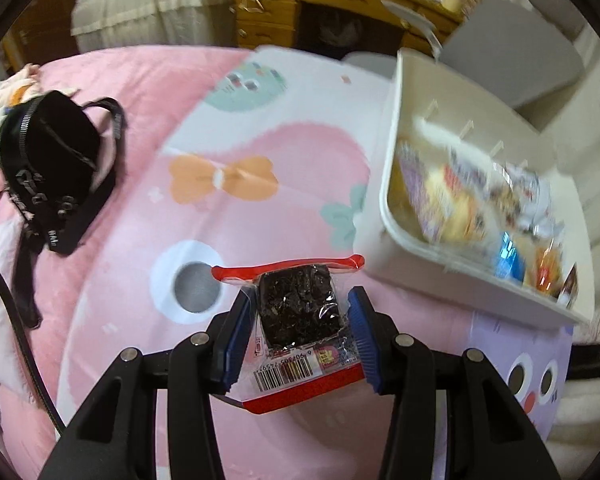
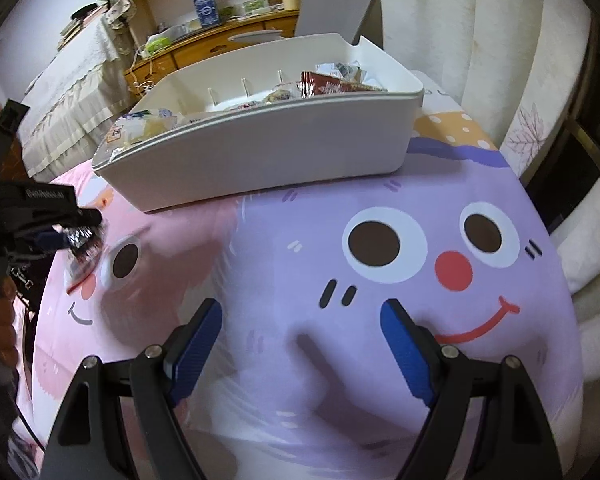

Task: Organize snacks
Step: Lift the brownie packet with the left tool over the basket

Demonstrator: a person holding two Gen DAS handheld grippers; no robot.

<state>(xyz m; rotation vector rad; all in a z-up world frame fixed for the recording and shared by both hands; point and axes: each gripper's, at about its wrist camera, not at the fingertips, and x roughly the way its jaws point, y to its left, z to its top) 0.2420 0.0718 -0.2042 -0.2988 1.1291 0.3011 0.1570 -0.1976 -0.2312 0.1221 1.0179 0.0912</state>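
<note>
Snack packet: a clear plastic packet with red edges, a barcode and a dark, crinkled block inside (image 1: 300, 312) was held clear of the bedding, below and left of the white bin in the left wrist view.
Left gripper: the black two-finger gripper with blue pads (image 1: 300, 340) was clamped on the packet, one pad pressed against each side.
White bin: a white rectangular plastic bin with slotted inner walls (image 2: 260, 148) was set on the bedding, with assorted bright snack wrappers (image 1: 480, 208) lying inside it; these were blurred in the left wrist view.
Right gripper: the matching black gripper with blue pads (image 2: 300, 344) was held over the bedding in front of the bin, jaws spread wide with nothing between them.
Bedding: a pink and lilac cartoon-face quilt (image 2: 380, 400) was spread under the bin.
Black bag: a black zipped bag with straps (image 1: 56, 160) was seen lying on the quilt, well apart from the bin, far to its left.
</note>
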